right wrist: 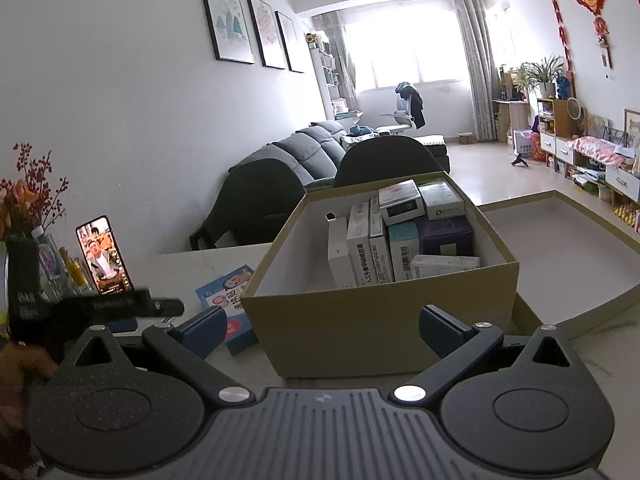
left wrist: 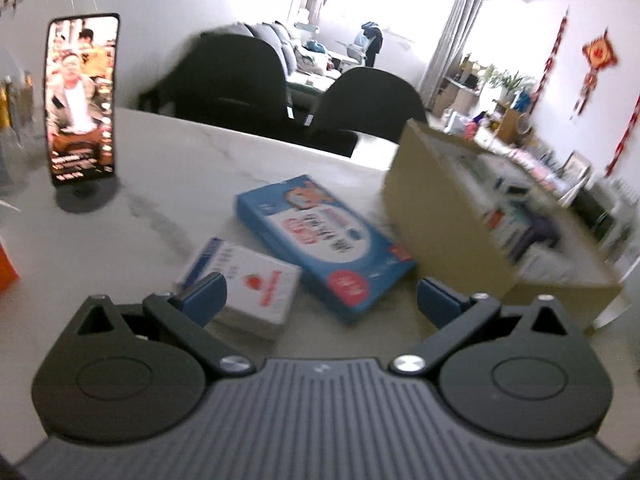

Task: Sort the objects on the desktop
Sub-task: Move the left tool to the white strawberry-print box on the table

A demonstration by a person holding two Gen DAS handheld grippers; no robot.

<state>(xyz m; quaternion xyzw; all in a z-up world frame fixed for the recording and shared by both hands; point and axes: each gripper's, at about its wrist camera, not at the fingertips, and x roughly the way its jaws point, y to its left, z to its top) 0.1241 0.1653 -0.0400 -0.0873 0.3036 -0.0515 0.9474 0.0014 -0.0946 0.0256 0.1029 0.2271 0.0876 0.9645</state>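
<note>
Both grippers show their fingers spread wide, with nothing between them. From the left wrist view, the left gripper [left wrist: 320, 300] hangs low over the marble bench [left wrist: 160, 184], and a small white box [left wrist: 248, 292] with a red strawberry mark lies just beyond its left finger [left wrist: 204, 296], which partly covers the near corner of the box. Touching this box on the far right is a flat blue box [left wrist: 320, 240], lying at an angle. Right of the blue box stands an open cardboard box [left wrist: 436, 216]; its contents are blurred in this view. Far left on the bench a phone [left wrist: 82, 96] stands upright on a round stand, its screen lit. From the right wrist view, the right gripper [right wrist: 320, 330] is released in front of the near wall of the cardboard box [right wrist: 380, 320], which holds several small packets [right wrist: 400, 236] standing and lying close together. The lid [right wrist: 580, 240] rests behind and to the right of it, inside up. The blue box [right wrist: 236, 300] lies on the left of the cardboard box, very near to it, and the phone [right wrist: 105, 256] stands further left.
</note>
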